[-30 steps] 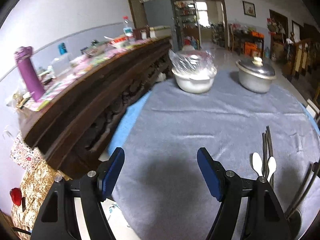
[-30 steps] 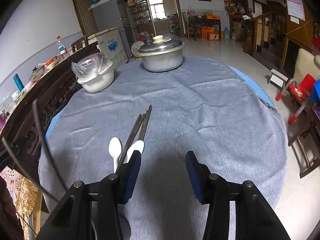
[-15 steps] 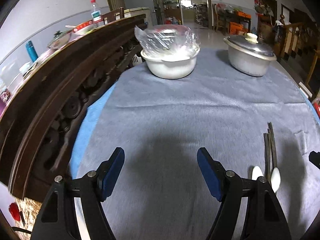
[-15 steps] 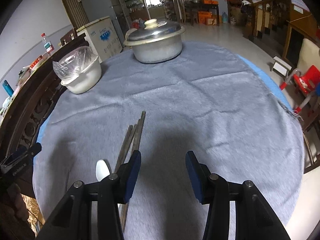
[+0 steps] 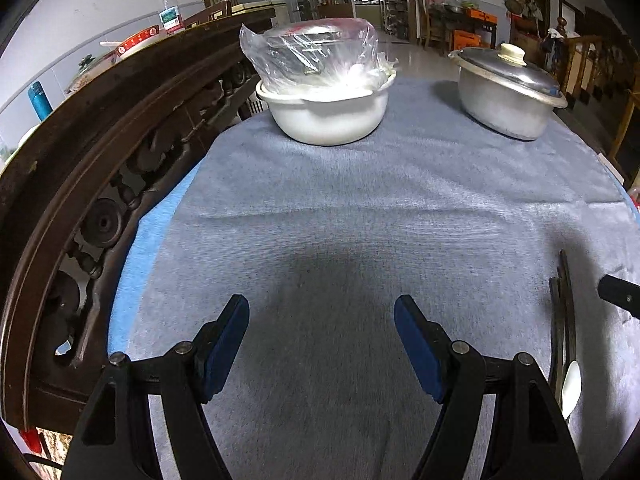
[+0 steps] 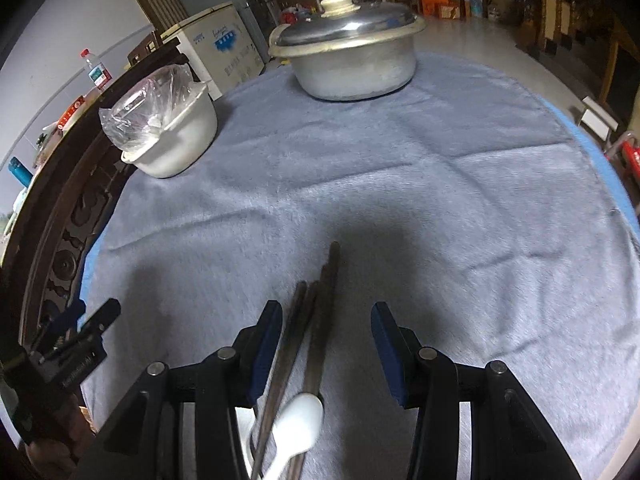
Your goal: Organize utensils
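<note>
Both grippers have advanced over the table (image 6: 460, 184). Left gripper (image 5: 320, 340): fingers apart above bare cloth. Right gripper (image 6: 324, 344): fingers apart, straddling the dark chopsticks (image 6: 316, 320) (a white spoon (image 6: 300, 420) beside them); nothing is gripped.

Each gripper, the left gripper (image 5: 320, 322) and the right gripper (image 6: 325, 328), has a black frame of angular linked arms. Round silver pivot screws join the links. Each finger carries a flat blue pad (image 5: 416, 350). White lettering marks the left gripper's black side.
</note>
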The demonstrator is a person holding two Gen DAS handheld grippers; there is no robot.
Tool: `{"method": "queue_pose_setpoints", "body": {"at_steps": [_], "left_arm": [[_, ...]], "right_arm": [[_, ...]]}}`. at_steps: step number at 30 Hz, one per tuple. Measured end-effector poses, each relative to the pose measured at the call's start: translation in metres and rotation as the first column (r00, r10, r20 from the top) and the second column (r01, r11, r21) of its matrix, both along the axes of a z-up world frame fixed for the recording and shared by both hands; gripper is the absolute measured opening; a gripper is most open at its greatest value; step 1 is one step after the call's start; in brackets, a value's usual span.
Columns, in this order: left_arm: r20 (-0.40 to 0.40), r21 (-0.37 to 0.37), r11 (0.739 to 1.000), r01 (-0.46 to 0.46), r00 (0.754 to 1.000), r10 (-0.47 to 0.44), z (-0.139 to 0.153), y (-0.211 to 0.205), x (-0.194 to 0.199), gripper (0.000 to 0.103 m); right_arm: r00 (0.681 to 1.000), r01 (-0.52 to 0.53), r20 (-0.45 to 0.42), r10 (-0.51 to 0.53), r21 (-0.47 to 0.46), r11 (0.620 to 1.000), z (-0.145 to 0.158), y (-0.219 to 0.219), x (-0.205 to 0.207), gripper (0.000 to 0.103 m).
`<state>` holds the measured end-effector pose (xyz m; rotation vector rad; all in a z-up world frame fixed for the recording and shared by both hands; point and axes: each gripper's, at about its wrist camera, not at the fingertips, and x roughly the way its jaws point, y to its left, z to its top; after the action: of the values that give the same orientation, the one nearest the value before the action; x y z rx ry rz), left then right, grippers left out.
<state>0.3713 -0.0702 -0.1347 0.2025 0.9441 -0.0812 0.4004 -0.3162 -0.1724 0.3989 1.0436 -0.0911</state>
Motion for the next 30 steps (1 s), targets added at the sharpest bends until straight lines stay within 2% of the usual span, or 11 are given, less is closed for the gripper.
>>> {"method": "queue_pose_setpoints", "body": {"at_steps": [9, 15, 16, 19, 21, 23, 26, 30], "left_arm": [[0.01, 0.0, 1.0, 0.014, 1.0, -0.014, 0.001, -0.007, 0.002, 0.076], [0.01, -0.002, 1.0, 0.026, 1.0, -0.026, 0.001, -0.011, 0.005, 0.076], [0.011, -0.007, 0.999, 0.036, 0.999, -0.036, 0.002, -0.013, 0.005, 0.076], [0.004, -0.051, 0.995, 0.092, 0.996, -0.091, 0.003, -0.02, 0.005, 0.076], [-0.017, -0.094, 0.986, 0.136, 0.99, -0.138, 0.002, -0.026, 0.007, 0.076], [-0.074, -0.179, 0.966, 0.187, 0.976, -0.203, -0.004, -0.036, 0.012, 0.076], [-0.118, -0.263, 0.935, 0.237, 0.954, -0.275, -0.009, -0.051, 0.018, 0.076], [-0.14, -0.266, 0.911, 0.315, 0.923, -0.359, -0.019, -0.079, 0.021, 0.076]], "right_arm": [[0.998, 0.029, -0.049, -0.026, 0.052, 0.998, -0.015, -0.006, 0.026, 0.049], [0.993, 0.039, -0.112, -0.033, 0.053, 0.998, -0.031, 0.0, 0.041, 0.03], [0.993, 0.041, -0.116, -0.034, 0.061, 0.997, -0.034, -0.001, 0.043, 0.026], [0.992, 0.064, -0.119, -0.05, 0.117, 0.991, -0.04, -0.008, 0.04, 0.022], [0.992, 0.082, -0.112, -0.064, 0.164, 0.983, -0.042, -0.016, 0.037, 0.022], [0.992, 0.1, -0.102, -0.079, 0.223, 0.97, -0.043, -0.026, 0.034, 0.022], [0.989, 0.132, -0.095, -0.111, 0.255, 0.958, -0.042, -0.038, 0.031, 0.022], [0.983, 0.179, -0.092, -0.158, 0.291, 0.94, -0.043, -0.058, 0.024, 0.022]]}}
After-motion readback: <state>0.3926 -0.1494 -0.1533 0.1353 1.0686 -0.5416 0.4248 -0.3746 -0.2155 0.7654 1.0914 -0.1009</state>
